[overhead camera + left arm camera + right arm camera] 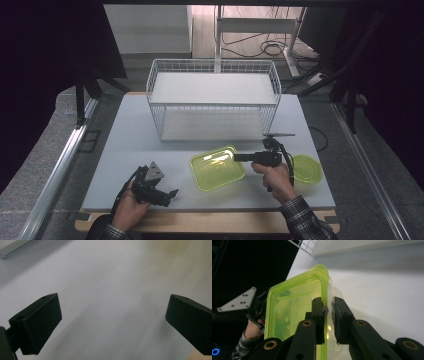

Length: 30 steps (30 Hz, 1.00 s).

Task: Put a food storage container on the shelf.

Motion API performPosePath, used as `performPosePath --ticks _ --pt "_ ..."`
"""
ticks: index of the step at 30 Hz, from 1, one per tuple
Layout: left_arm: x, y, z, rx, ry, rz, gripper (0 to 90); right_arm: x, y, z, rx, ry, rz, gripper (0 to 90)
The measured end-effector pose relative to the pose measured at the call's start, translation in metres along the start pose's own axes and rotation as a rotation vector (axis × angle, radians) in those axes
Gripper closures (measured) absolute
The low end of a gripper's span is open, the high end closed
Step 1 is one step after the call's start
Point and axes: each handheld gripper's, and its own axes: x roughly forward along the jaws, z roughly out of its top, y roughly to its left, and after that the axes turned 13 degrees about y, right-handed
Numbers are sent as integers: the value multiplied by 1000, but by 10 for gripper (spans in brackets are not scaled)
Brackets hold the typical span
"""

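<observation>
A translucent yellow-green rectangular container [216, 170] lies open side up at the middle of the table's front half. My right gripper [236, 157] reaches in from the right and is shut on the container's right rim. The right gripper view shows the rim's wall pinched between the two jaws of the right gripper [328, 308], with the container [292, 307] spreading to the left. My left gripper [172, 192] is held low near the front left edge, apart from the container. Its jaws stand wide open over bare table in the left gripper view [113, 306].
A white wire basket [214, 102] with a flat white shelf stands at the back centre of the table [125, 145]. A round green lid [306, 169] lies right of my right hand. The wooden front edge [210, 222] runs under both forearms.
</observation>
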Motion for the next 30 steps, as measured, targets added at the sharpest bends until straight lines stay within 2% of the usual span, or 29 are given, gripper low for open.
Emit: performPosePath --ticks 13,18,30 --pt "1 0 0 3 10 3 2 -19 16 13 -28 -61 4 798" --pt "1 0 0 5 11 5 2 -30 23 21 -33 -97 25 799" --pt "1 0 0 10 12 9 2 -50 40 37 -52 -139 12 799"
